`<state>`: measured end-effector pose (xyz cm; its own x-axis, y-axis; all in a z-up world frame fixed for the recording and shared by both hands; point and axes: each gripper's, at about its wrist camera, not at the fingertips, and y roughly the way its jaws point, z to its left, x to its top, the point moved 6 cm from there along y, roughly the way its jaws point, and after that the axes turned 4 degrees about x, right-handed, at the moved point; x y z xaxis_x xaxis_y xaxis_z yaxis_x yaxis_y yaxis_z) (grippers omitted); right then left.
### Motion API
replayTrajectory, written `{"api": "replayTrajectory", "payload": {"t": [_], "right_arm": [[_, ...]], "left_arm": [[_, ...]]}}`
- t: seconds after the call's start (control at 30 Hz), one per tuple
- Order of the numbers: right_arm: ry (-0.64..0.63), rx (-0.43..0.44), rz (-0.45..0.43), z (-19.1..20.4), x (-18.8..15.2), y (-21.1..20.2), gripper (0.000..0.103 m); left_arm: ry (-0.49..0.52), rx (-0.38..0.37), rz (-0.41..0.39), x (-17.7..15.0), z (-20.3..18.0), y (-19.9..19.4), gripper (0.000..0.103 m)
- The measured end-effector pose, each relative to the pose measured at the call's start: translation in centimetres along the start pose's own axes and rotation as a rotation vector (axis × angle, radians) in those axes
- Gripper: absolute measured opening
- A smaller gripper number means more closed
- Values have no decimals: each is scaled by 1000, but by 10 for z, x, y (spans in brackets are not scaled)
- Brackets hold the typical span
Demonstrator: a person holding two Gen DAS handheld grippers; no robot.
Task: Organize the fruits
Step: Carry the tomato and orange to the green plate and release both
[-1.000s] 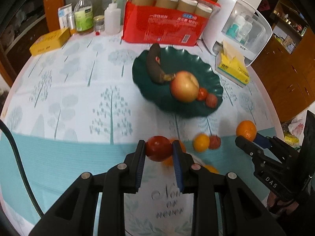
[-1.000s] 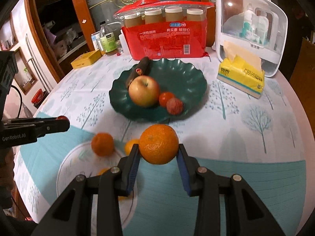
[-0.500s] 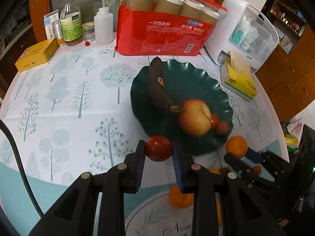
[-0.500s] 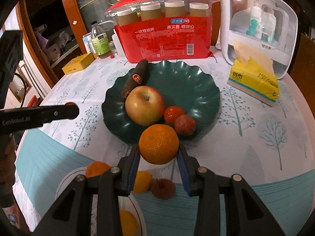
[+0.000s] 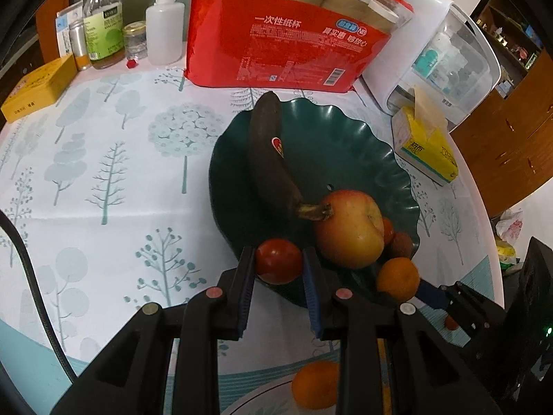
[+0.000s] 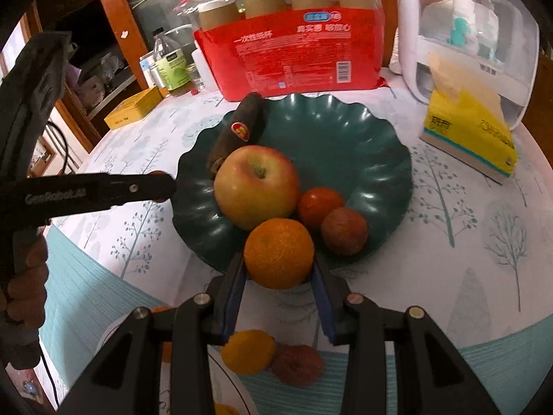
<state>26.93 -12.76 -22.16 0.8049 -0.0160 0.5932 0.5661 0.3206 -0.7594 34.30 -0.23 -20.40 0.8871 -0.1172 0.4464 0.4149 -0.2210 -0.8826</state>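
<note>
My left gripper [image 5: 279,267] is shut on a red tomato [image 5: 278,261] at the near left rim of the dark green plate [image 5: 345,145]. My right gripper [image 6: 279,266] is shut on an orange [image 6: 278,252] at the plate's near rim [image 6: 380,145]; that orange also shows in the left wrist view [image 5: 396,278]. The plate holds a dark banana [image 5: 269,159], an apple [image 6: 255,186], a small red fruit [image 6: 319,202] and a brown lychee-like fruit [image 6: 344,230]. The left gripper's arm [image 6: 96,192] shows at the left of the right wrist view.
A white plate near me holds an orange [image 5: 316,389]; a yellow citrus [image 6: 248,351] and a brownish fruit [image 6: 297,365] lie by it. A red pack of paper cups [image 5: 287,48], bottles [image 5: 103,31], a yellow tin [image 5: 38,86], a tissue box [image 6: 470,135] and a white container [image 5: 449,55] stand behind.
Both grippers have moved forward to the green plate, each still holding its fruit. The white plate with loose fruit has dropped to the bottom of both views.
</note>
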Motion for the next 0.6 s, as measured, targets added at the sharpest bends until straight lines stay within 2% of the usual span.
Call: {"api": "replayTrajectory", "payload": {"t": [0.13, 0.3, 0.6], "right_arm": [[-6, -2, 2, 3, 0, 5, 39], [3, 8, 4, 2, 0, 5, 40], [21, 4, -16, 2, 2, -8, 46]], "left_arm": [[-1, -5, 14, -2, -1, 8, 29], [-7, -10, 5, -2, -2, 7, 48], [-12, -13, -5, -5, -3, -9, 48]]}}
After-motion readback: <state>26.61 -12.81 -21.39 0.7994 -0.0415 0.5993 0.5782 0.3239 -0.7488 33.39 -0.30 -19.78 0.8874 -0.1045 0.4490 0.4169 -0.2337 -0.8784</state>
